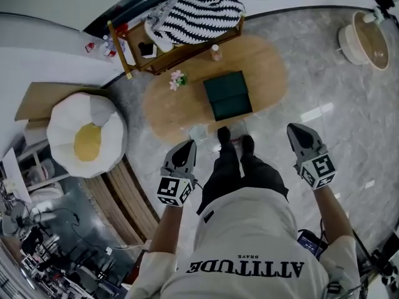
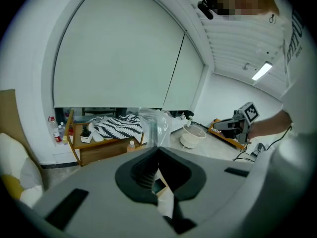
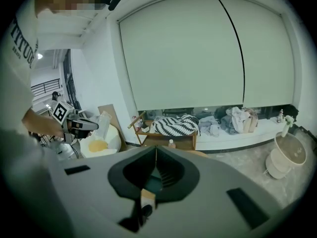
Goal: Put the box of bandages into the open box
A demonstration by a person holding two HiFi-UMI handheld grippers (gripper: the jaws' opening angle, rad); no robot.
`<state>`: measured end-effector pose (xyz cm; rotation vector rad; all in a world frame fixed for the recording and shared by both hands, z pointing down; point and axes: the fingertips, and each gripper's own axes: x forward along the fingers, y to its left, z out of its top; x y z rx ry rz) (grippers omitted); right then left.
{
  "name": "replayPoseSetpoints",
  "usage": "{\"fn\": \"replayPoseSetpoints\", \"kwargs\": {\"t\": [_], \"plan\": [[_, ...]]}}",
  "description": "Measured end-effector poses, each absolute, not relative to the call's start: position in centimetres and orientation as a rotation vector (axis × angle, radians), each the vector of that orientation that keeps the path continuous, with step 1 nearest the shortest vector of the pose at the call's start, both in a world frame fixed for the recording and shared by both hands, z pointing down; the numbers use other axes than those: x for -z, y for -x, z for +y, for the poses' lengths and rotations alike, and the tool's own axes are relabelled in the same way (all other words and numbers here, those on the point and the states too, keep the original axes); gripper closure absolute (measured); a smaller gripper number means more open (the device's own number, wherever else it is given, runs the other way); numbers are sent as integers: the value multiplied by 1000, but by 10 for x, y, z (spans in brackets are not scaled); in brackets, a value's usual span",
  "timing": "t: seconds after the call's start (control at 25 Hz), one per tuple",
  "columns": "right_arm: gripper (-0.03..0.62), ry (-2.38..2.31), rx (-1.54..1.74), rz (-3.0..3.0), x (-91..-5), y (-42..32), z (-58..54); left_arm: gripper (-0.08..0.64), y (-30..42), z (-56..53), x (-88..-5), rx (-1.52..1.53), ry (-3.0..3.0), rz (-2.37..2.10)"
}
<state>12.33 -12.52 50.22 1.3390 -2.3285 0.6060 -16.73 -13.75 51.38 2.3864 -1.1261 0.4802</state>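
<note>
**Claws Held Short of Green Box**

A wooden shelf (image 1: 181,52) at 11 o'clock carries a striped throw (image 1: 196,11). The left claw (image 1: 188,144), closed and empty, hangs short of the oval counter (image 1: 268,67). A dark green box (image 1: 228,95) lies on the counter at the left claw's 1 o'clock, well apart from it, and its contents cannot be made out. A pale item (image 1: 199,131) sits at the counter's near edge. Whether it is the box of bandages cannot be told. The right claw (image 1: 293,129), also closed and empty, has the green box at its 11 o'clock.

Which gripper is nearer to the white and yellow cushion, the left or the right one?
Left. The left gripper hangs just right of the cushion; the right gripper is farther right, beyond the person's legs.
</note>
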Motion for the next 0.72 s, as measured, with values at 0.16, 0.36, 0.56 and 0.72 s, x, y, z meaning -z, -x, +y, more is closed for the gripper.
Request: {"fn": "replayPoseSetpoints", "kwargs": {"t": [0.16,0.36,0.56,0.72], "plan": [[572,-1332,-636,-2299,-518,-121,-127,538,151,-147,-544,-518,-2385,-1036],[572,-1322,-695,-2264,-544,-110,-130,538,137,-160,-584,-559,-2363,-932],[572,-1325,-760,-2248,-573,-98,-131,538,125,-166,-630,-616,-2327,-855],[572,-1331,-822,-2231,-597,-86,-131,538,118,-169,-668,-660,-2295,-800]]}}
